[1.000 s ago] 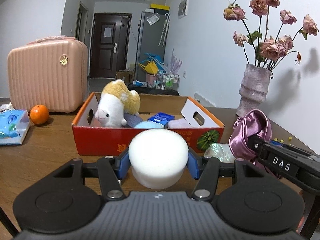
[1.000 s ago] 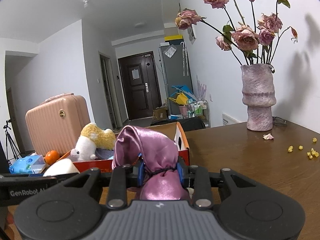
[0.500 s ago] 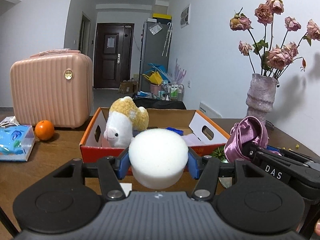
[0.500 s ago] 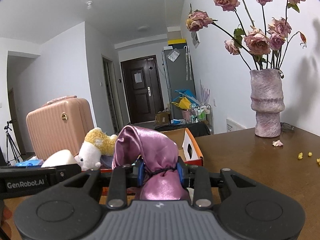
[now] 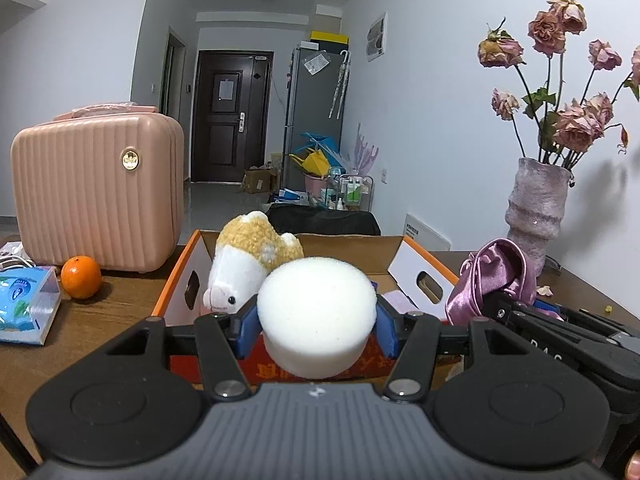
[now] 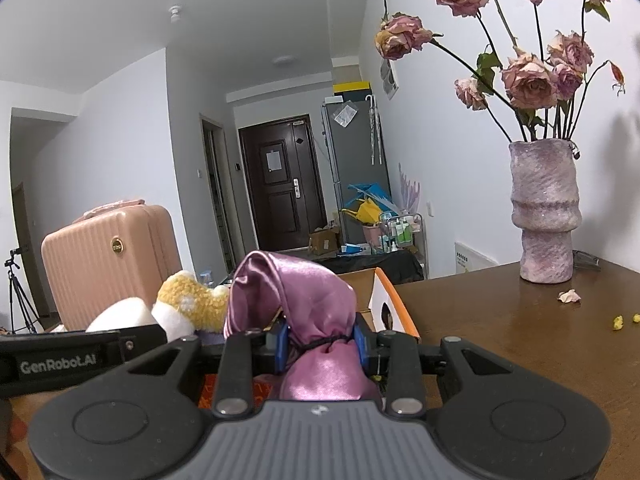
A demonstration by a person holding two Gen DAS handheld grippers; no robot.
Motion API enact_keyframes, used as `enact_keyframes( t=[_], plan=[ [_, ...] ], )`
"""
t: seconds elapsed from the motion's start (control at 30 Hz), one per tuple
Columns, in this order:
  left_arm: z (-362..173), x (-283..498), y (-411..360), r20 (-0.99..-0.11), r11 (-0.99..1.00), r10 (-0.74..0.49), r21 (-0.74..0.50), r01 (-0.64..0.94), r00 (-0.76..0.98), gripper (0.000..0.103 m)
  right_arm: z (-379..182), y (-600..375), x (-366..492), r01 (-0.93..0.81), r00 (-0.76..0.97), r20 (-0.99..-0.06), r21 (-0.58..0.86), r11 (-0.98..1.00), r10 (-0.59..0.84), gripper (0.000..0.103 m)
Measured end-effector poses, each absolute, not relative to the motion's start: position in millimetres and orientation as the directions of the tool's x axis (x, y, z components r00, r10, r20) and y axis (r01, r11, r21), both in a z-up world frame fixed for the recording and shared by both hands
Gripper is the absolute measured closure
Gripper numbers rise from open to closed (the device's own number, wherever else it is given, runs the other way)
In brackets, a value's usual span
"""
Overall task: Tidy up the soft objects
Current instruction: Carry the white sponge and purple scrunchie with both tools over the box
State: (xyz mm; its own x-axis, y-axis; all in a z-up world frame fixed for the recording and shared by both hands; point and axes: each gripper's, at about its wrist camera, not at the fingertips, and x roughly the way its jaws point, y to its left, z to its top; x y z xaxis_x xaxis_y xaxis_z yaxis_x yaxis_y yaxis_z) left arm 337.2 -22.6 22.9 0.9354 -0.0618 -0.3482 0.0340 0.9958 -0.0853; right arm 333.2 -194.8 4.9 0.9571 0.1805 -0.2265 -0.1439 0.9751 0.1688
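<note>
I hold white sponge (image 5: 316, 316) clamped in left gripper (image 5: 316, 322), near side of box (image 5: 424, 256). Right gripper (image 6: 320, 346) pinched narrow on purple satin pouch (image 6: 304, 300), just right of sponge. My plan: carry both clear over near wall, lower inside, then release. Box holds plush toy (image 5: 248, 268) far left; pale item at right, unclear.

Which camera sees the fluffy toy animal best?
The left wrist view: the plush toy shows its face and yellow back inside the box. In the right wrist view, it is partly hidden behind the left tongs.
</note>
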Motion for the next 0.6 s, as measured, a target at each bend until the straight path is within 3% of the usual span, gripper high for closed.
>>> enact_keyframes(
  t=[0.6],
  plan=[
    [25.8,385.6,-12.0,-0.343,0.993,-0.043,-0.117,0.003,0.938,0.045,6.1,-185.9,382.0,-0.144,0.960,-0.214,0.168,0.975,0.179,0.073]
  ],
)
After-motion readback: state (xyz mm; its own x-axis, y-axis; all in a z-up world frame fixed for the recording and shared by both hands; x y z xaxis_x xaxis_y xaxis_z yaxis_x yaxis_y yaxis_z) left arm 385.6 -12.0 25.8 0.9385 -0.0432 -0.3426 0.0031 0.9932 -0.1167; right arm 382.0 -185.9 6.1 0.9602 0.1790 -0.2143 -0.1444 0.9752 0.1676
